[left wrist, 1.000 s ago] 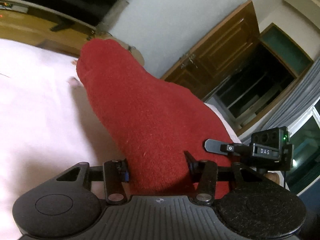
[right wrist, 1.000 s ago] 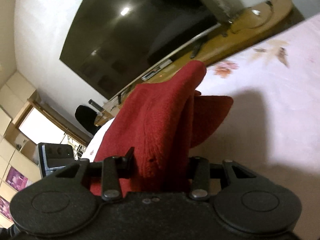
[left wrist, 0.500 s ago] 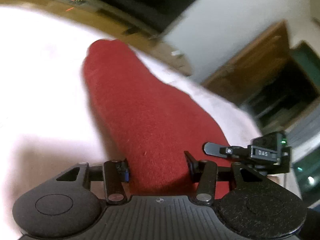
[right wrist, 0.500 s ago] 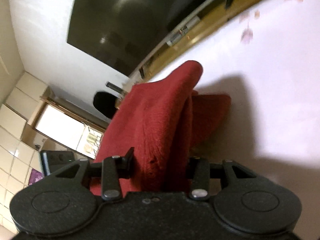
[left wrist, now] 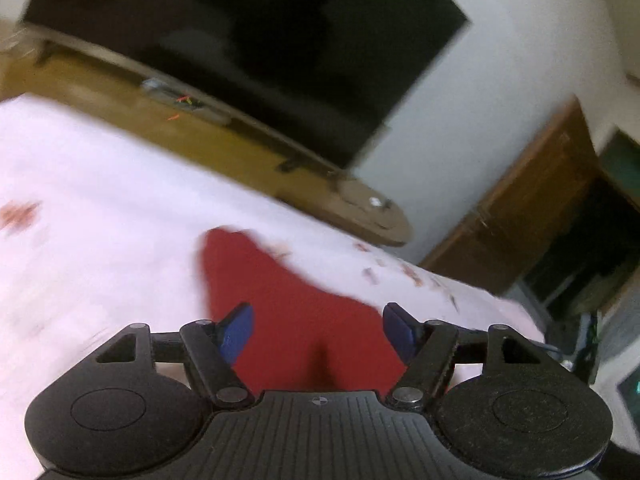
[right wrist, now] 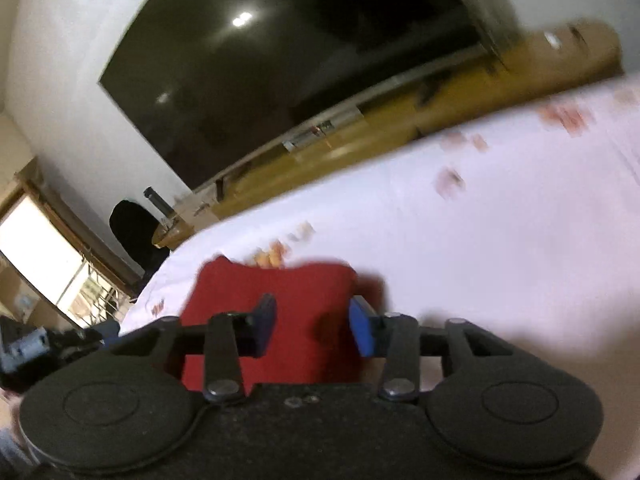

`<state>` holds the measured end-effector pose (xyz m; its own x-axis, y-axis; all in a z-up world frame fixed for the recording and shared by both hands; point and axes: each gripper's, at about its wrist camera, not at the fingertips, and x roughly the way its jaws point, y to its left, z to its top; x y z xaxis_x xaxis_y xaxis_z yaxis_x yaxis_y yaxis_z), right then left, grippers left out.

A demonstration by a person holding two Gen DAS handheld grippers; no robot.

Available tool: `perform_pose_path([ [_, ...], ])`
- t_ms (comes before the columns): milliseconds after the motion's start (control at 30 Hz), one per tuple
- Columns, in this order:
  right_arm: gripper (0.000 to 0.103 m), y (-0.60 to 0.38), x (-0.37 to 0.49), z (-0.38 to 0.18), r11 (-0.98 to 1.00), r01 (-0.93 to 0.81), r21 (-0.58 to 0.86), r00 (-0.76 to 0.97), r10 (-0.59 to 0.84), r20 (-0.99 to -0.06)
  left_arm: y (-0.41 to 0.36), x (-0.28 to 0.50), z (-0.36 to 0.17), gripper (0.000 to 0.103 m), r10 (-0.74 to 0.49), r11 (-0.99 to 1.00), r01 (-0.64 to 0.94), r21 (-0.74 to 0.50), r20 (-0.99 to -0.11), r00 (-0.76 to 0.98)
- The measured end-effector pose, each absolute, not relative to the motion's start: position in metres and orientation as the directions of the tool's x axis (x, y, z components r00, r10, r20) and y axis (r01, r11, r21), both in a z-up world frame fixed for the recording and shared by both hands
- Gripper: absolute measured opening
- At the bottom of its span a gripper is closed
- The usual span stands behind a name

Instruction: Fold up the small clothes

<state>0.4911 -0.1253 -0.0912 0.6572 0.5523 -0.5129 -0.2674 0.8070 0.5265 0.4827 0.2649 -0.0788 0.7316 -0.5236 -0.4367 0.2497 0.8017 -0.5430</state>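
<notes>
A small red garment (left wrist: 288, 300) lies on the pale pink bedsheet (left wrist: 100, 208). My left gripper (left wrist: 318, 330) is open, its blue pads spread wide over the cloth, holding nothing. In the right wrist view the same red garment (right wrist: 280, 292) lies folded flat on the sheet (right wrist: 500, 240). My right gripper (right wrist: 312, 330) is open above it, pads apart and clear of the cloth. Both views are blurred by motion.
A wooden TV bench (left wrist: 224, 148) and a large dark screen (left wrist: 260, 32) stand beyond the bed's far edge. A wooden cabinet (left wrist: 528, 216) is at the right. The left gripper's body (right wrist: 36, 344) shows at the right wrist view's left edge.
Both grippers have opened and let go of the red garment. It has dropped from hanging upright to lying on the sheet, and both grippers have pulled back and tilted up.
</notes>
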Motion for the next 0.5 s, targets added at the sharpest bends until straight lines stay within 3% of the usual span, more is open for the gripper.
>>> perform_pose_path([
  [133,0.035,-0.079,0.508,-0.095,0.854,-0.317,0.411,0.646,0.512,-0.565,0.217,0.527,-0.099,0.070,-0.398,0.911,0.227,-0.344,-0.594,0.699],
  [200,0.027,-0.065,0.524,-0.118,0.909,-0.273,0.315,0.596,0.417,-0.687,0.205,0.533,-0.119,0.071,-0.315,0.949,0.211,-0.235,-0.656,0.686],
  [367,0.025,-0.071,0.528,-0.136,0.909,-0.256,0.330,0.602,0.417,-0.681,0.205,0.542,-0.116,0.071,-0.329,0.943,0.208,-0.259,-0.642,0.693],
  [500,0.025,-0.072,0.514,-0.115,0.916,-0.232,0.327,0.629,0.397,-0.668,0.210,0.505,-0.097,0.071,-0.339,0.938,0.213,-0.273,-0.604,0.721],
])
